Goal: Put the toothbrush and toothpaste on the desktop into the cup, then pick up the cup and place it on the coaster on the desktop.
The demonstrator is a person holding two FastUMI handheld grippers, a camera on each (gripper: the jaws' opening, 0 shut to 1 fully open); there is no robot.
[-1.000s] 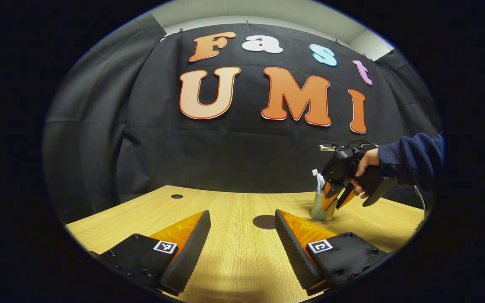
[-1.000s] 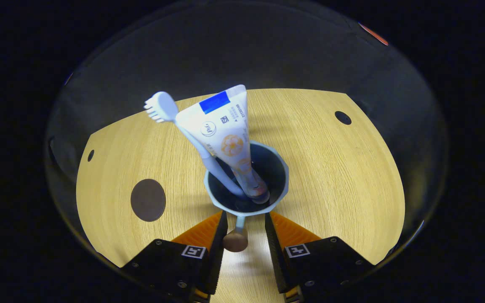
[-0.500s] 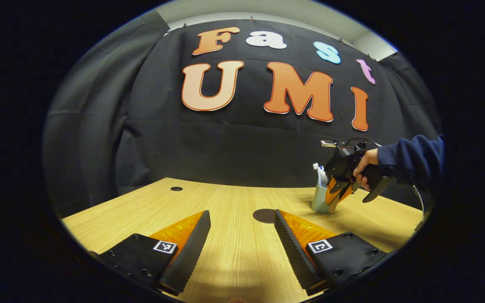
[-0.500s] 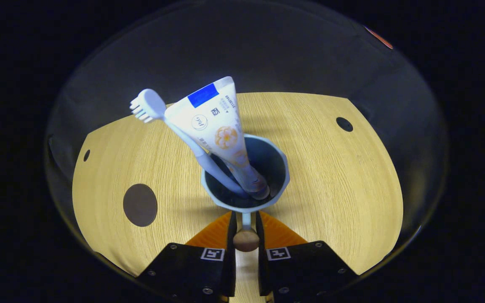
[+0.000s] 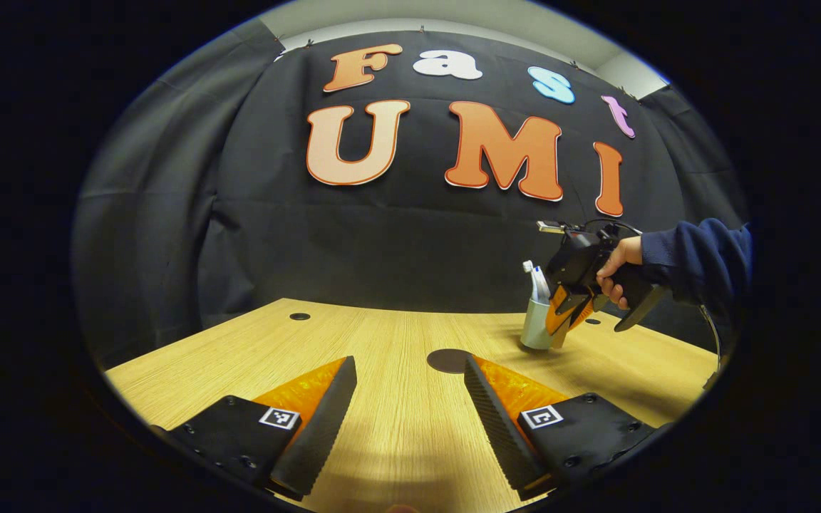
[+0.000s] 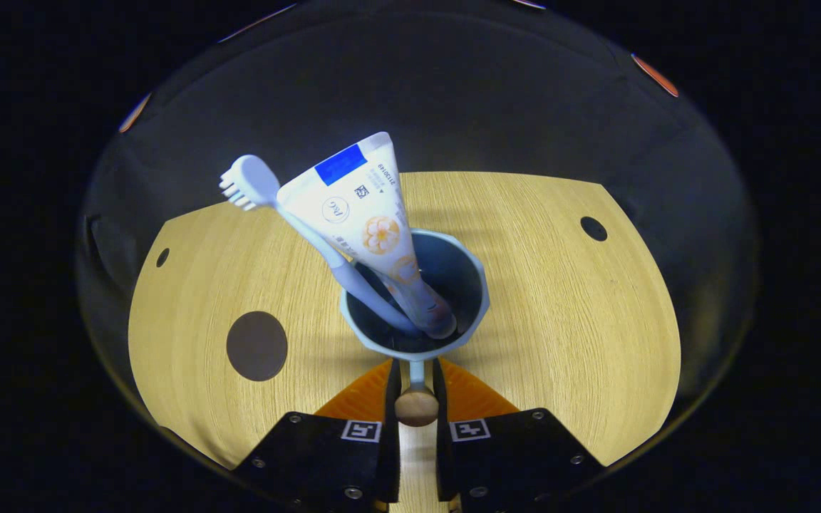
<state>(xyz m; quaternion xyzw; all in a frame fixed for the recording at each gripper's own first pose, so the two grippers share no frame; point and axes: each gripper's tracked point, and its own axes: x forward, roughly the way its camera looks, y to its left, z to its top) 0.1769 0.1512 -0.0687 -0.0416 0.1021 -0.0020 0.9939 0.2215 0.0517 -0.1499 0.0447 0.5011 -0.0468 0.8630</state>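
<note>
- The right gripper (image 6: 415, 399) has its two fingers pinched on the handle (image 6: 416, 406) of the cup (image 6: 453, 267).
- The toothbrush (image 6: 289, 221) and toothpaste (image 6: 371, 228) stand tilted inside the cup, both leaning the same way.
- From the left gripper view the cup (image 5: 535, 331) looks lifted just off the table (image 5: 396, 356), though I cannot be sure.
- The coaster (image 6: 256, 345) lies flat on the table, near the cup and apart from it.
- The left gripper (image 5: 410, 413) hangs over the table with its fingers spread, holding nothing.
- A hand (image 5: 613, 274) in a dark sleeve (image 5: 699, 260) holds the right gripper.
</note>
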